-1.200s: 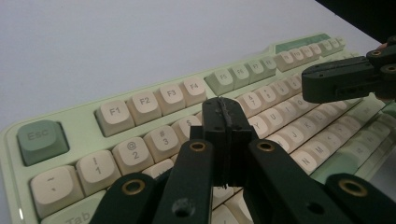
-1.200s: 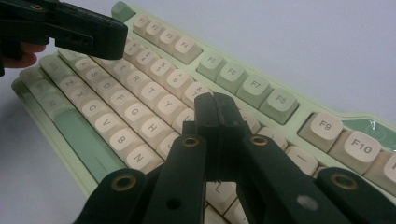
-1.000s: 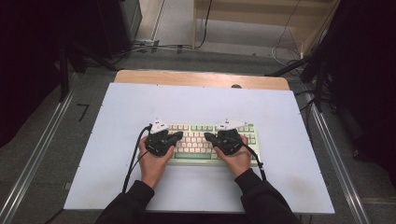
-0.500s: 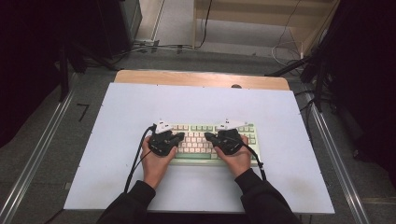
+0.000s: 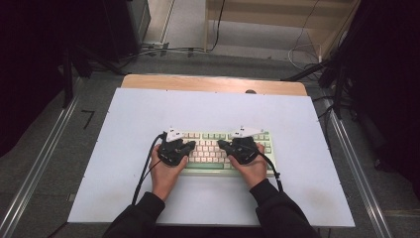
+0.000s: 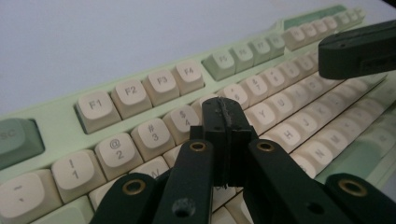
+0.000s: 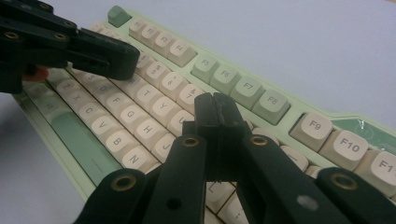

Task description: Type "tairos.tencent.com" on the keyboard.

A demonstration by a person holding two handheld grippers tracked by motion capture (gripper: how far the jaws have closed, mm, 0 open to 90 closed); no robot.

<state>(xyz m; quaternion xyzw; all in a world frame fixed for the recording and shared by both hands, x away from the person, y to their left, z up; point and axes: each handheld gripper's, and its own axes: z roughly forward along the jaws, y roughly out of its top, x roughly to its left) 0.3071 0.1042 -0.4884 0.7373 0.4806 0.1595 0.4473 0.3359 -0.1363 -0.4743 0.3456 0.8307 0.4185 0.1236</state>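
A pale green keyboard [image 5: 210, 148] with cream keys lies on the white table top [image 5: 208, 109], near its front. My left gripper [image 5: 190, 145] hovers over the keyboard's left half and is shut with nothing between its jaws. In the left gripper view its closed tips [image 6: 224, 109] sit just above the number row of the keyboard [image 6: 140, 93]. My right gripper [image 5: 222, 144] is over the right half, also shut and empty. Its tips [image 7: 215, 105] hang over the upper letter rows of the keyboard [image 7: 233, 79]. The two grippers point toward each other.
The white table top has free room behind and beside the keyboard. A wooden strip [image 5: 213, 83] runs along its far edge. Metal rails [image 5: 354, 163] flank the table. Cables [image 5: 307, 44] lie on the floor beyond. Black cables [image 5: 146, 168] trail from both grippers.
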